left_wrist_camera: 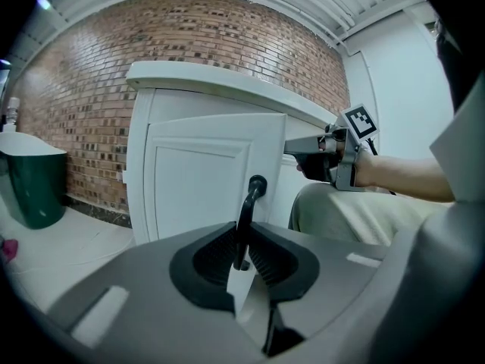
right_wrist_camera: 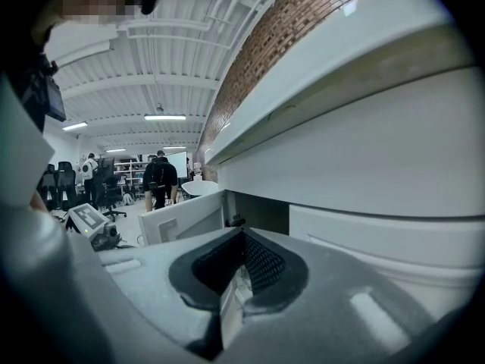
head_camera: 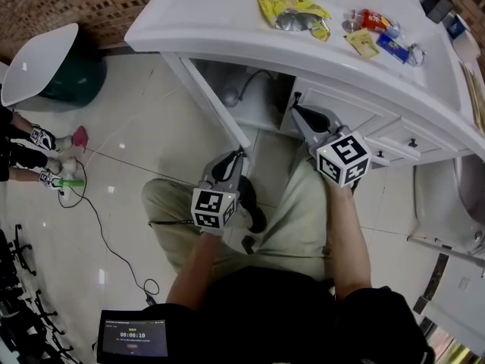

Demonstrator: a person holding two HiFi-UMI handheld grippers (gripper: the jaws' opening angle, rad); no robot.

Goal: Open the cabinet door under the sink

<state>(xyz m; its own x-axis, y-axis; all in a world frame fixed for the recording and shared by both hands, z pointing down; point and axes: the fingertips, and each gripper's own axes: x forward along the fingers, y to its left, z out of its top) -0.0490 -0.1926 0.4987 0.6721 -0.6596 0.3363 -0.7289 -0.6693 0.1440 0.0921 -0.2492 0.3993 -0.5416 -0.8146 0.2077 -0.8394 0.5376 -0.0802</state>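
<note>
While my left gripper (left_wrist_camera: pixel 244 258) clamps its jaws on the black handle (left_wrist_camera: pixel 247 214) of the open cabinet door (left_wrist_camera: pixel 197 180), my right gripper (right_wrist_camera: pixel 241 268) has its jaws narrow about the second door (right_wrist_camera: pixel 229 307), at its edge.

White panelled cabinet door (left_wrist_camera: pixel 198 184) stands swung open, black handle (left_wrist_camera: pixel 253 190) near its edge

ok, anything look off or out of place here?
Only clutter: a crumpled yellow wrapper and small packets lie scattered on the vanity top. The cabinet door looks intact, its handle clamped in the left hand-held gripper.
</note>
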